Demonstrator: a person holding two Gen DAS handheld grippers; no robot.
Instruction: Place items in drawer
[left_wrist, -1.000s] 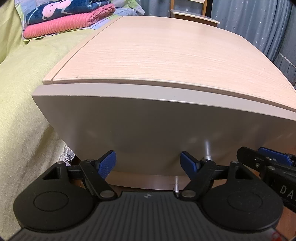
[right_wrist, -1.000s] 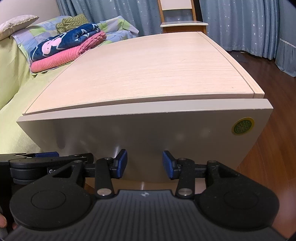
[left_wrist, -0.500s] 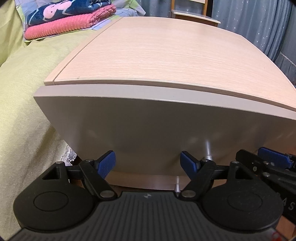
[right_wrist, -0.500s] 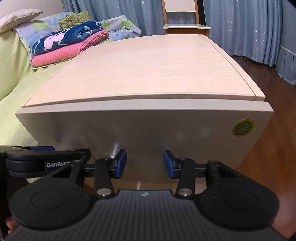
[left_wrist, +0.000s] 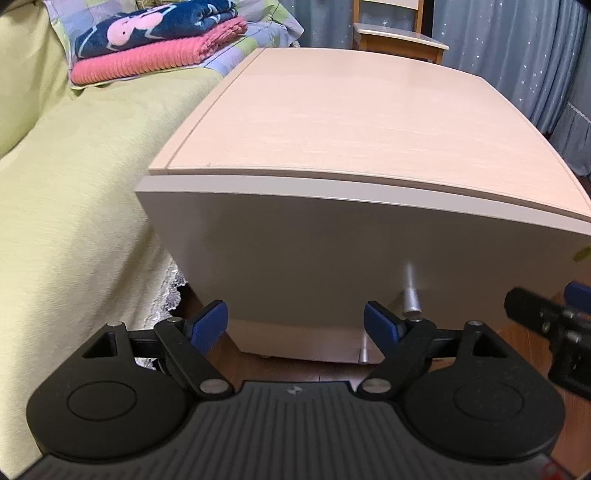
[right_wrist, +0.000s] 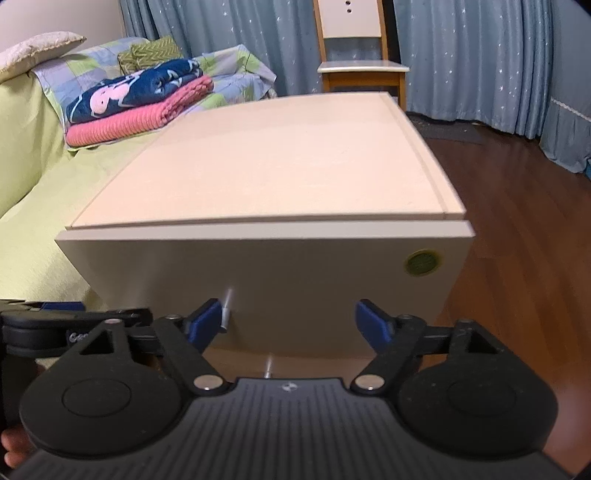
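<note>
We held both claws spread and empty, left gripper (left_wrist: 295, 323) and right gripper (right_wrist: 288, 321), facing the closed drawer (right_wrist: 280, 273) of the nightstand (left_wrist: 354, 122). Beside it lay a bed (left_wrist: 77, 177) with folded blankets (right_wrist: 136, 103); a chair (right_wrist: 360, 70) stood behind.

The right gripper (right_wrist: 287, 325) stood open before the drawer (right_wrist: 295, 273), its left pad (right_wrist: 202, 322) just beside the knob (right_wrist: 225, 309). The left gripper (right_wrist: 74, 325) lay near left. Blankets (right_wrist: 136, 105) sat far left, a chair (right_wrist: 360, 55) far behind.
</note>
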